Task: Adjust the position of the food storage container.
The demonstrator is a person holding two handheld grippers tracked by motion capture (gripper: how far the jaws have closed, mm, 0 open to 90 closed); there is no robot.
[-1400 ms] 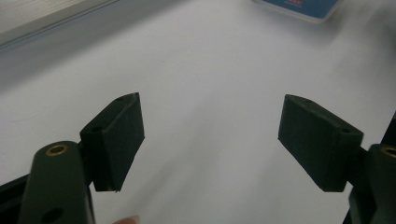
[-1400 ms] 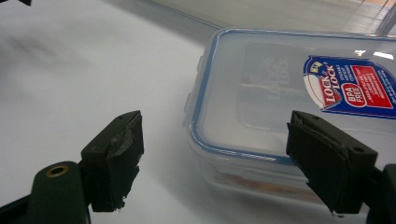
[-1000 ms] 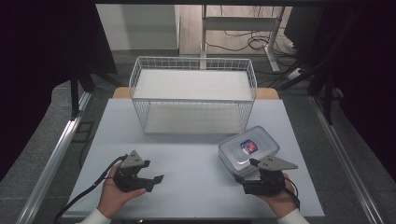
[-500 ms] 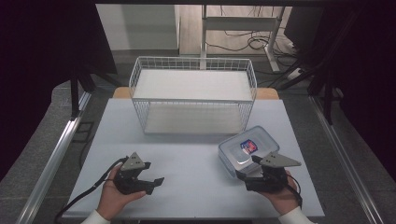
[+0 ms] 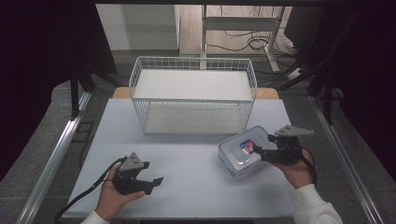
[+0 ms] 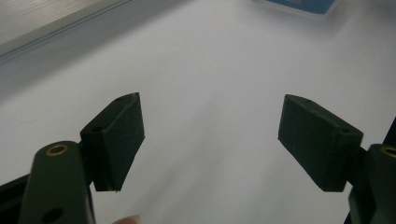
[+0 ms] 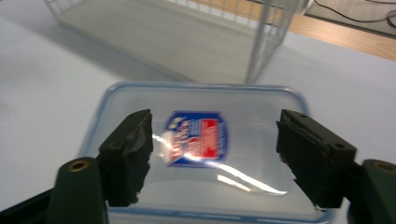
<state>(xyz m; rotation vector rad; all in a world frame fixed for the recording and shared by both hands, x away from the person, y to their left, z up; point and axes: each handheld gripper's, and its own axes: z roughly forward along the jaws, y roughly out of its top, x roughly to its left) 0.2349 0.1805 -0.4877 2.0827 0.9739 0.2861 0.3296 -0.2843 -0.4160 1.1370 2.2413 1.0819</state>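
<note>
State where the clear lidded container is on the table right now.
In the high view the clear lidded container lies on the white table at right, in front of the wire basket, with the open right gripper above its lid.

Dim surroundings, bright tabletop, blurred close-ups

Container (image 6: 299,5) cut off at top edge

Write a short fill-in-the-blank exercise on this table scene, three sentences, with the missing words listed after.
1. The white wire basket at the far side of the table holds ____.
2. The right gripper hovers with open jaws over the clear lidded ____.
3. The left gripper, jaws ____, has bare table under it.

Missing words: nothing; container; open
</note>
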